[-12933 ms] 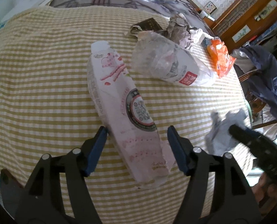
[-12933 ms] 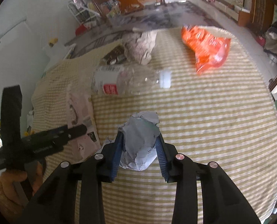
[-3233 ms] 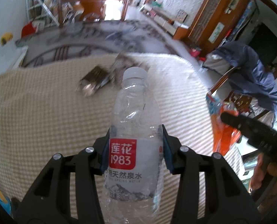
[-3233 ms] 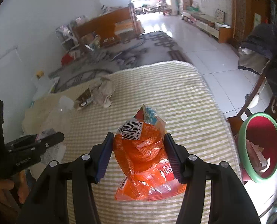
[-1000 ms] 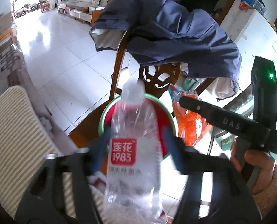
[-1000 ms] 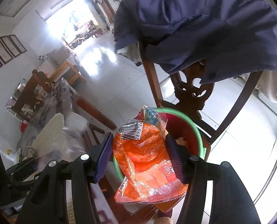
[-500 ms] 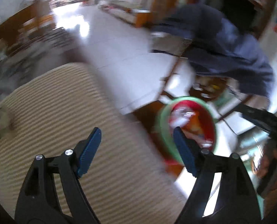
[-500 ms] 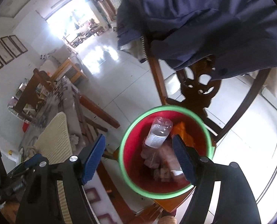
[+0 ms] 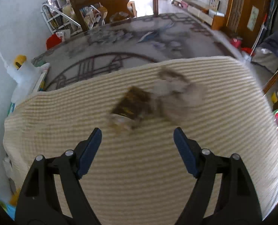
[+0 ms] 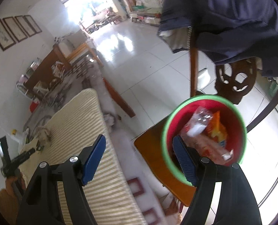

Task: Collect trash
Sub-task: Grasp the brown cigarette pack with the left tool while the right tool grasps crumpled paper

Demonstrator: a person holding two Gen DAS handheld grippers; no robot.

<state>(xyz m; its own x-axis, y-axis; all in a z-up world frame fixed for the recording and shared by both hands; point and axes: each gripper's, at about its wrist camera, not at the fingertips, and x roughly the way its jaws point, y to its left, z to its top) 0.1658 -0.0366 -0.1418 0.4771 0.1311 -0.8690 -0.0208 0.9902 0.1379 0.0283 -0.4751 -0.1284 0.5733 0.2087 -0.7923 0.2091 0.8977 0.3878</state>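
We are seeing bare surface (image 9: 139, 168) in front; a dark wrapper (image 9: 133, 103) and crumpled paper (image 9: 176, 93) are sitting farther back.

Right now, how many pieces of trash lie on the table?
2: a dark wrapper ahead of the left gripper, and crumpled paper just right of it. Blur may hide more.

Daylight, bright. Source: doorway (image 10: 94, 16) at the far end of the room, blown out white, with glare streaks on the floor tiles (image 10: 124, 43) below it. Left wrist view: motion blur smears the crumpled paper (image 9: 176, 88) and the desk (image 9: 139, 168) stripes around it. Fisheye bends both views; corners vignette black. Bin (image 10: 204, 101) rim slightly smeared.
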